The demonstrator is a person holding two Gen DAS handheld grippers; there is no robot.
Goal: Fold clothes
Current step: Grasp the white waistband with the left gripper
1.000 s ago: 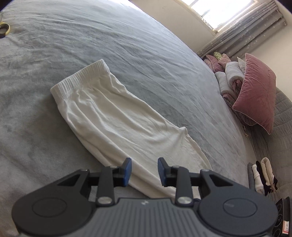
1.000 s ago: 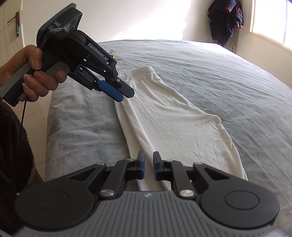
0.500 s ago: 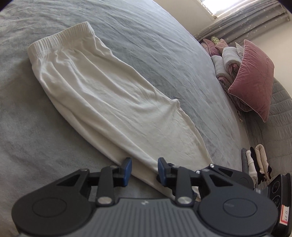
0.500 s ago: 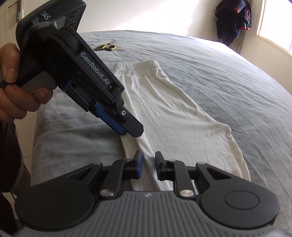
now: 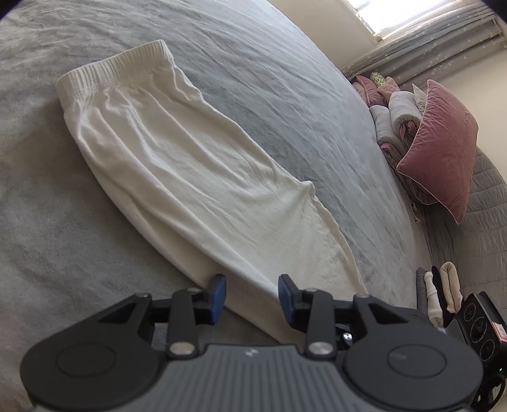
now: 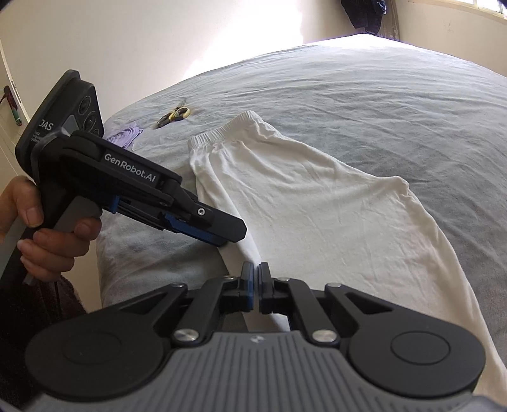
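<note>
Right gripper [image 6: 256, 286]: jaws just closed, nearly touching, over the white garment's near edge
Left gripper [image 6: 221, 236]: held by a hand [image 6: 47, 234], tips at the garment's left edge
White garment [image 6: 317, 202]: flat on grey bed [image 6: 380, 95]
Scissors [image 6: 174, 115]: beyond the waistband

light: bright daylight from window [image 5: 408, 16]; glare on wall | edges: fisheye-bent, dark corners

Trousers [image 5: 196, 177] flat on bed [image 5: 285, 79], pillows [image 5: 440, 149] right, perhaps scissors [image 6: 174, 116] beyond waistband

"GenRobot.AI" in white on side of left tool [image 6: 218, 236]; "DAS" on its rear housing
</note>
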